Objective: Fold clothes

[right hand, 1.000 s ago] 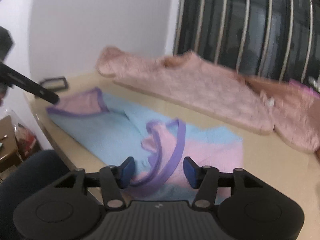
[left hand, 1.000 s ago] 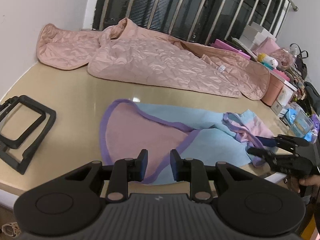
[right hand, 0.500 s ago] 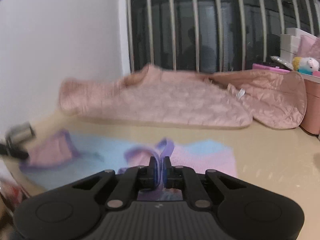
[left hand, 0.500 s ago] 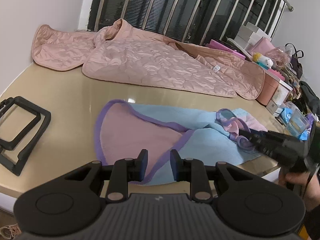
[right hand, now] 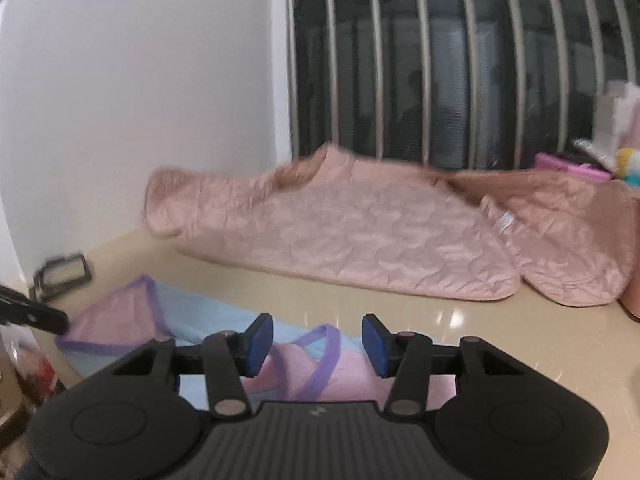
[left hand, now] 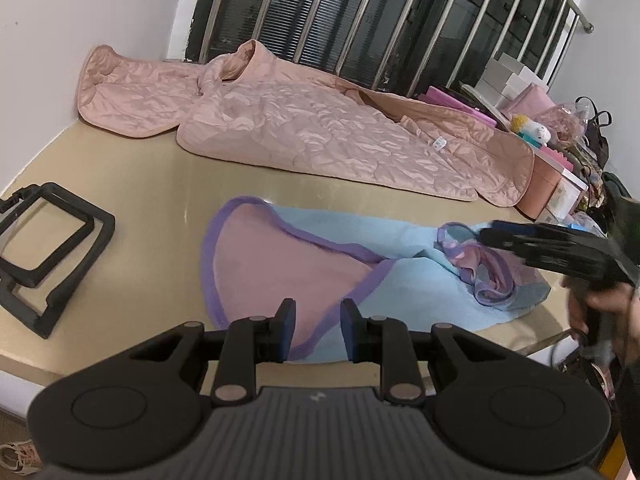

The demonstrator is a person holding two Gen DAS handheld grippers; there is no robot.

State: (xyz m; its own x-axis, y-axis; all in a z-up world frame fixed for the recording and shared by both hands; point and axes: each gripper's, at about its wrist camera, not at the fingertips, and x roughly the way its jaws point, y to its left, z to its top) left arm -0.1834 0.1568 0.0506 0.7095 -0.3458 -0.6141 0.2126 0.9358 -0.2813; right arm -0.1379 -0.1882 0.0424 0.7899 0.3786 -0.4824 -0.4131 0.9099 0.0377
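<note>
Left wrist view: your left gripper point(left hand: 316, 330) hangs with jaws apart over the near purple hem of the blue-and-pink garment point(left hand: 400, 280), which lies flat on the beige table point(left hand: 152, 200). Right gripper point(right hand: 316, 344) also spread, holding nothing. Fabric looks soft, light, floppy; pinch the purple trim. Pink quilted jacket point(left hand: 320, 136) lies behind, black frame point(left hand: 48, 248) well left, neither in the way.
</note>
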